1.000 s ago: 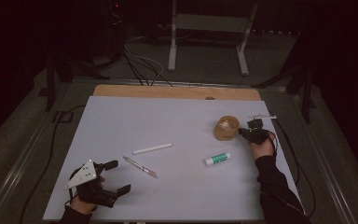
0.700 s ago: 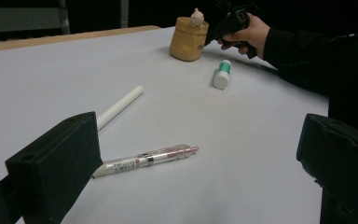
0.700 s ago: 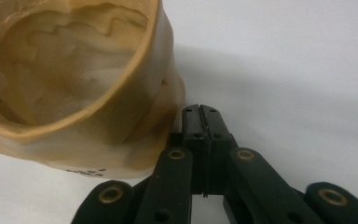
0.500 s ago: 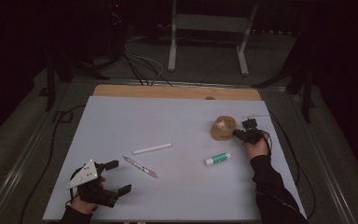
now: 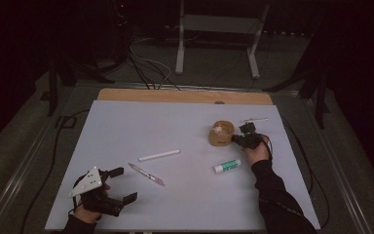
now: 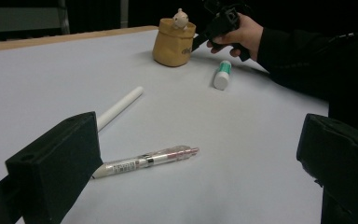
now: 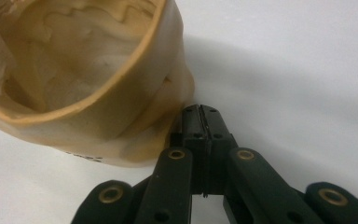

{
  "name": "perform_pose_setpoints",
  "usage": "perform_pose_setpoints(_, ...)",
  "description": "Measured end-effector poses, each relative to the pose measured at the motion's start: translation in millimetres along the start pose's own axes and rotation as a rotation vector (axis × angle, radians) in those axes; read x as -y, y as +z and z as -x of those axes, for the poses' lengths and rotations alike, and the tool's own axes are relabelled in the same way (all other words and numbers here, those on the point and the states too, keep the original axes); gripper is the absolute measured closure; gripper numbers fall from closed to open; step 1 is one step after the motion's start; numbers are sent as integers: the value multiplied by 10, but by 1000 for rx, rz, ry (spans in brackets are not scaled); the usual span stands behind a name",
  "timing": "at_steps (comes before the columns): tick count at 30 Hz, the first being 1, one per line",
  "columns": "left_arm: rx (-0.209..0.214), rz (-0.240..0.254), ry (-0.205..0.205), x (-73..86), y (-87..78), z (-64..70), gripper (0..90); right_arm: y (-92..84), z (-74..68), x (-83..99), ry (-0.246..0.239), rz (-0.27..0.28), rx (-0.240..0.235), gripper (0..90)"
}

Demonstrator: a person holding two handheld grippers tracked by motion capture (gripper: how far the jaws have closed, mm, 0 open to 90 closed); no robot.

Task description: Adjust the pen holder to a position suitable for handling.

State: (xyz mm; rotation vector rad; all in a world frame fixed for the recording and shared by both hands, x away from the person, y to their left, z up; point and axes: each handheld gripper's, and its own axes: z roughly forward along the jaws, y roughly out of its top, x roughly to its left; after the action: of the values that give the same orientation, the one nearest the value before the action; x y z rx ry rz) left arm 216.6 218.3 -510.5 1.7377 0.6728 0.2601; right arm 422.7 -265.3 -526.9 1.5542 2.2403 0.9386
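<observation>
Right hand-held gripper (image 7: 199, 112) at the tan pot (image 7: 88, 79)

I saw its jaws fully closed, holding nothing, tips touching the pot's lower wall; the pot stood just left of them on the bench (image 5: 175, 126).

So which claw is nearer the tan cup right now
Right. The right claw, shut, sits at the tan cup, against its side; the left claw, open, hangs far off by the near table edge.
</observation>
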Motion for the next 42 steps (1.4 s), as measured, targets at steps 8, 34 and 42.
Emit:
perform_pose_setpoints(8, 1, 0, 1, -1, 1, 0, 4, 59, -167, -43, -41, -24, -33, 900)
perform_pose_setpoints(34, 2, -1, 2, -2, -3, -2, 3, 218, -572, -174, -124, -82, -71, 900)
perform_pose_setpoints(42, 1, 2, 4, -5, -10, 2, 3, 130, -571, -164, -123, -65, -75, 900)
